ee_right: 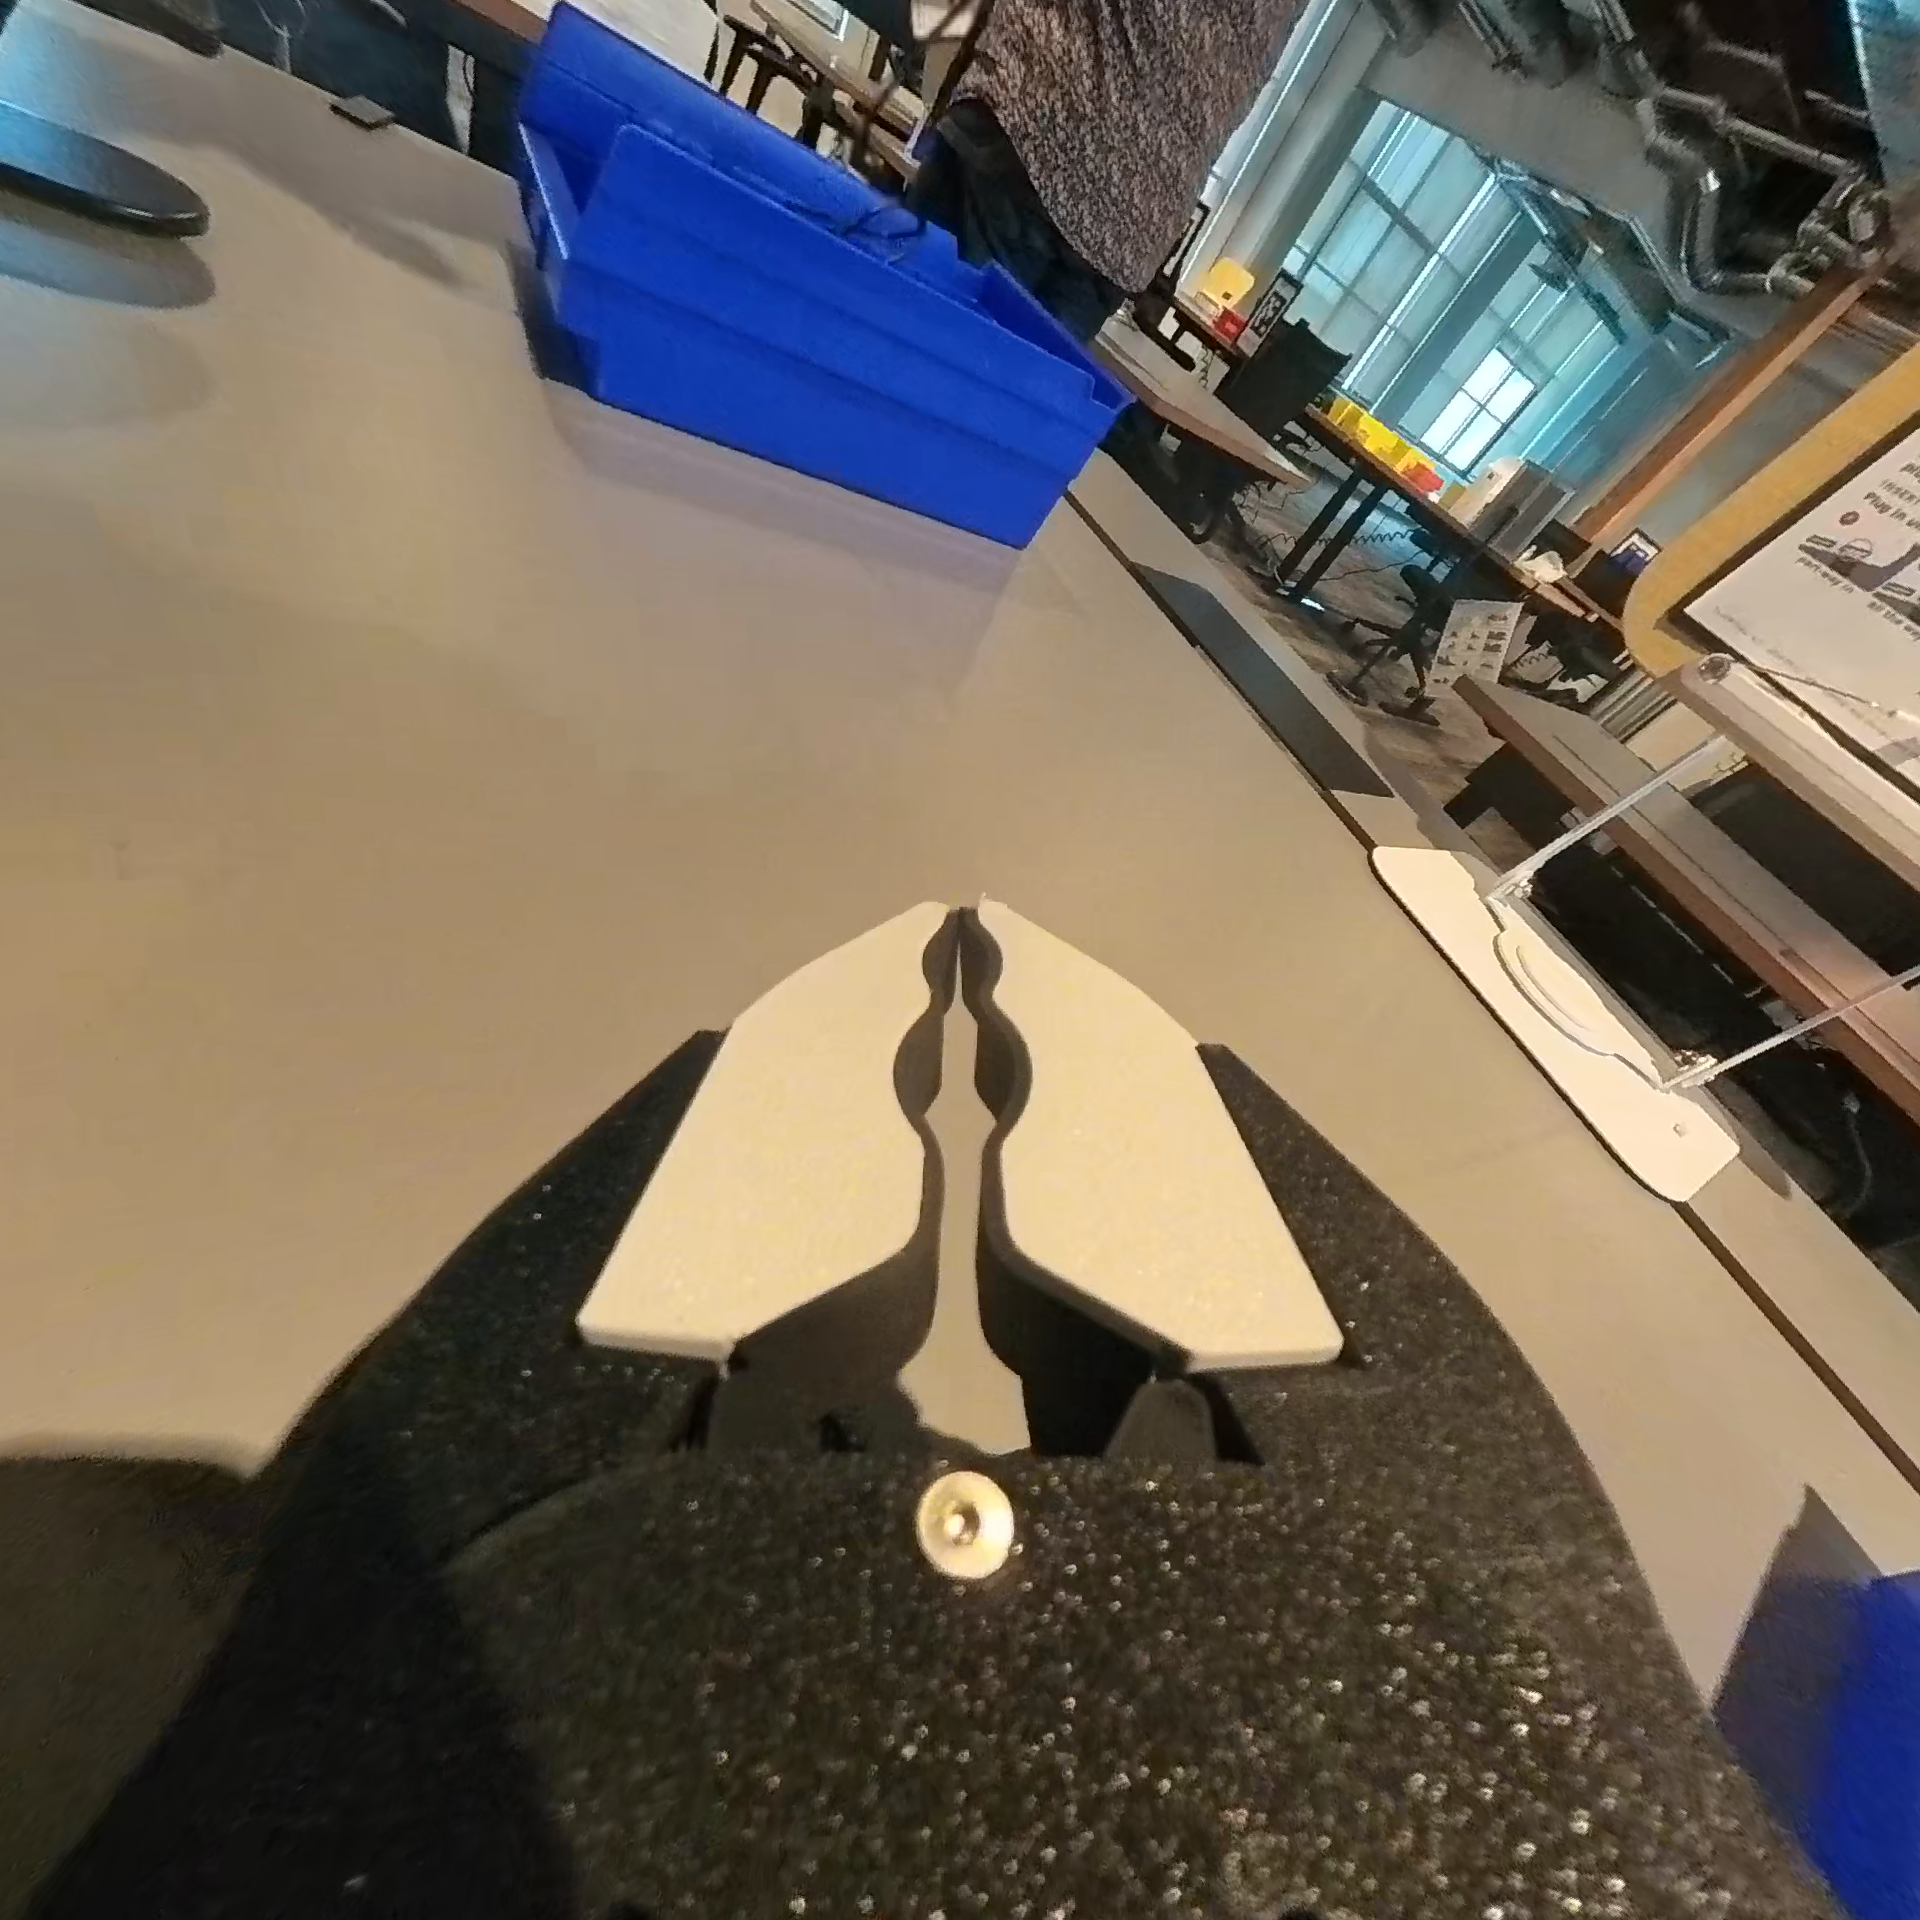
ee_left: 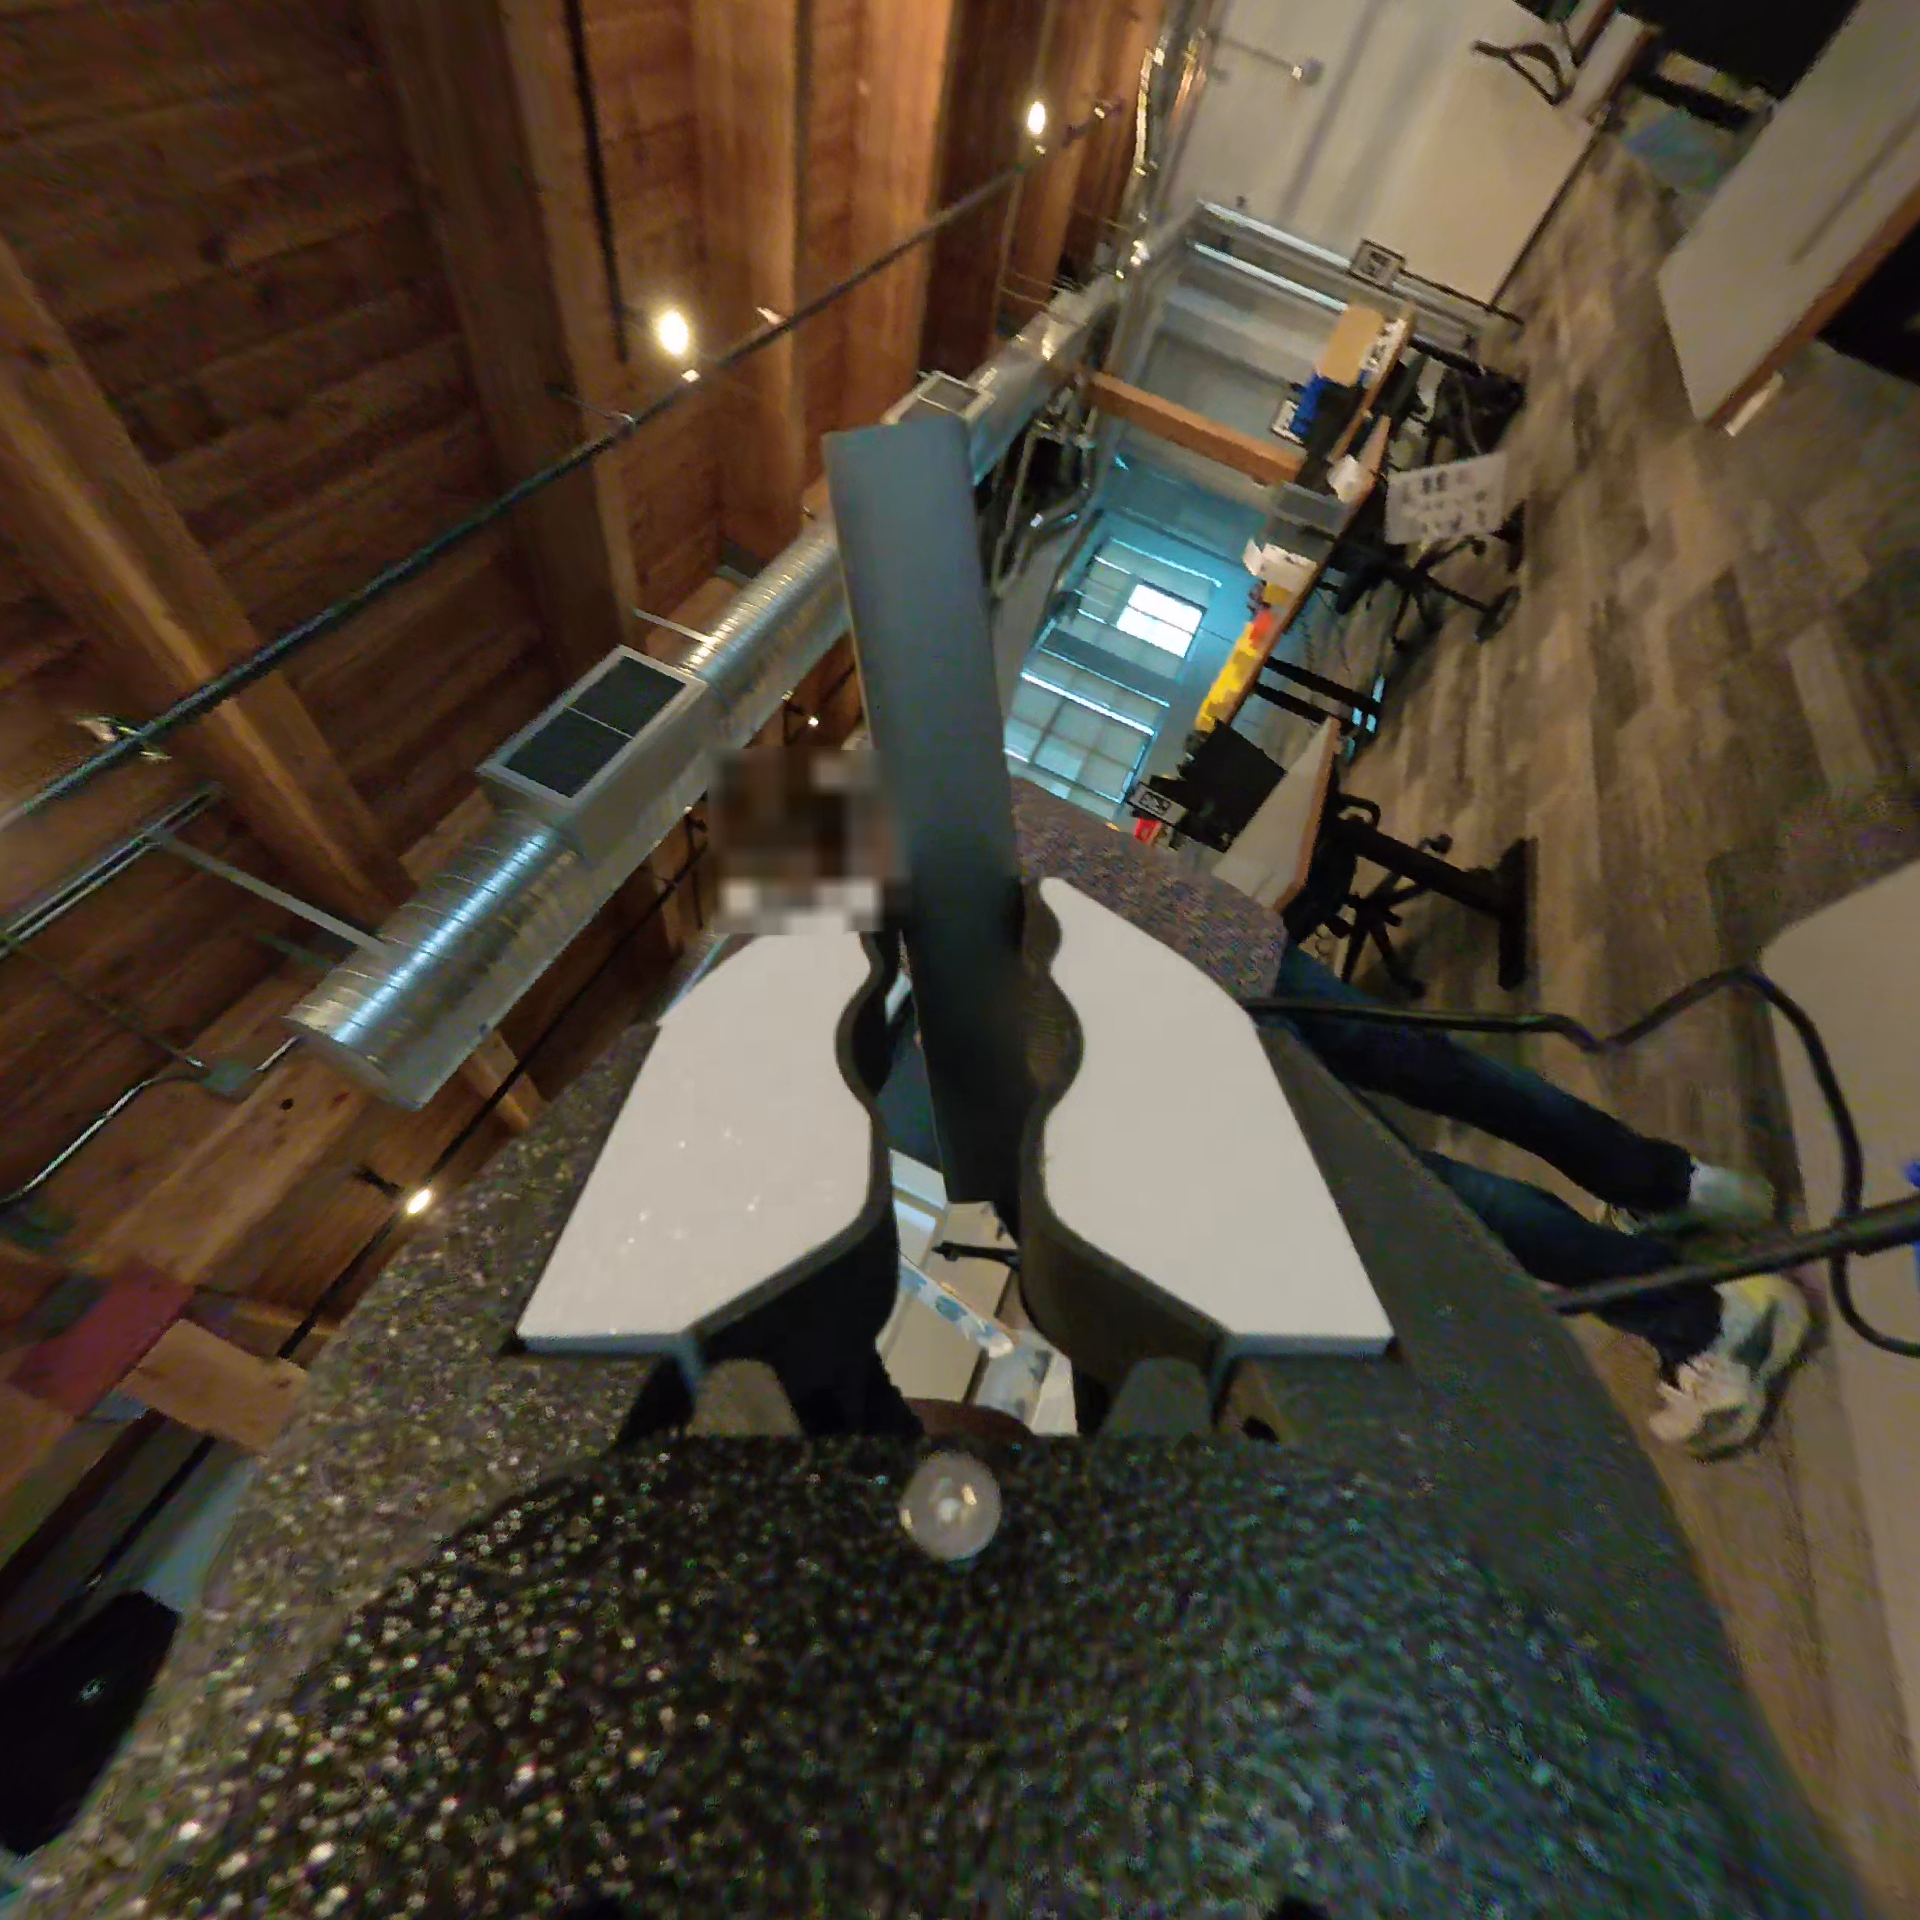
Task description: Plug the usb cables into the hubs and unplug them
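Note:
My left gripper (ee_left: 956, 935) is shut on a long, flat, dark grey bar, a usb hub (ee_left: 914, 623). It holds the hub in the air, and the hub sticks out well past the fingertips. This view is tilted and looks at the ceiling and the room, not at a table. My right gripper (ee_right: 961, 914) is shut with its tips touching and nothing between them. It is low over the grey table (ee_right: 416, 675). No usb plug shows in either view.
A blue bin (ee_right: 790, 343) stands on the table ahead of my right gripper. A white base plate with a clear stand (ee_right: 1558, 1029) sits at the table's right edge. A round black base (ee_right: 94, 187) is far left. A person's legs (ee_left: 1507, 1101) and a black cable (ee_left: 1808, 1049) are right of the left gripper. Tip to tip, the grippers are about 60 centimeters apart.

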`<state>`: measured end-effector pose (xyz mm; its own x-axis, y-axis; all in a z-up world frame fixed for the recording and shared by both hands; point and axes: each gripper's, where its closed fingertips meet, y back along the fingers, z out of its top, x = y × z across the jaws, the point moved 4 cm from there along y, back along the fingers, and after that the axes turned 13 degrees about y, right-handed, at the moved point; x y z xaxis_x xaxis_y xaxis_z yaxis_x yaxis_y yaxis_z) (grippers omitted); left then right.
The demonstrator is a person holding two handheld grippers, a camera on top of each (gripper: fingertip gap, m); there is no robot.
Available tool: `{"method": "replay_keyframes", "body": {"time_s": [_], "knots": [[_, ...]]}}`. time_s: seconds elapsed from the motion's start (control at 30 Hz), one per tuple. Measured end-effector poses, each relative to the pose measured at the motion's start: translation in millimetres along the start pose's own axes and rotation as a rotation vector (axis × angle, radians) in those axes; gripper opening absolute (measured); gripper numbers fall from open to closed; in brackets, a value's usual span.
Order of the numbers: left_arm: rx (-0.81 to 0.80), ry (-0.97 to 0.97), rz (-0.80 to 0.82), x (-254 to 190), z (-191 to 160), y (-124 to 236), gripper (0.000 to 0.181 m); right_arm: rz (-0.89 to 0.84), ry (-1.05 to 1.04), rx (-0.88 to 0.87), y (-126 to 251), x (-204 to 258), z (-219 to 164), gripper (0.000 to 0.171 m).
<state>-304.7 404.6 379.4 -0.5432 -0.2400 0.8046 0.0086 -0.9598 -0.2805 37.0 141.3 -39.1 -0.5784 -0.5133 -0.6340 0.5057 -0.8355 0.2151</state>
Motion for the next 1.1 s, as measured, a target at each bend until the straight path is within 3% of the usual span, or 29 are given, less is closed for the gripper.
{"method": "replay_keyframes", "body": {"time_s": [0.37,0.67,0.87,1.1], "knots": [[-0.181,0.144,0.149,80.2,93.1,42.8,0.022,-0.004,0.005,-0.001,1.2,-0.2,1.4,0.0],[-0.278,0.26,0.15,124.3,164.8,80.8,0.022,-0.006,0.004,-0.004,1.2,-1.0,2.4,0.0],[-0.355,0.377,-0.091,81.0,195.4,110.5,0.022,-0.03,0.002,-0.016,4.3,-6.1,5.5,0.0],[-0.415,0.519,-0.551,-47.3,206.8,151.9,0.021,-0.134,-0.037,-0.009,14.1,-31.2,-0.9,0.0]]}}
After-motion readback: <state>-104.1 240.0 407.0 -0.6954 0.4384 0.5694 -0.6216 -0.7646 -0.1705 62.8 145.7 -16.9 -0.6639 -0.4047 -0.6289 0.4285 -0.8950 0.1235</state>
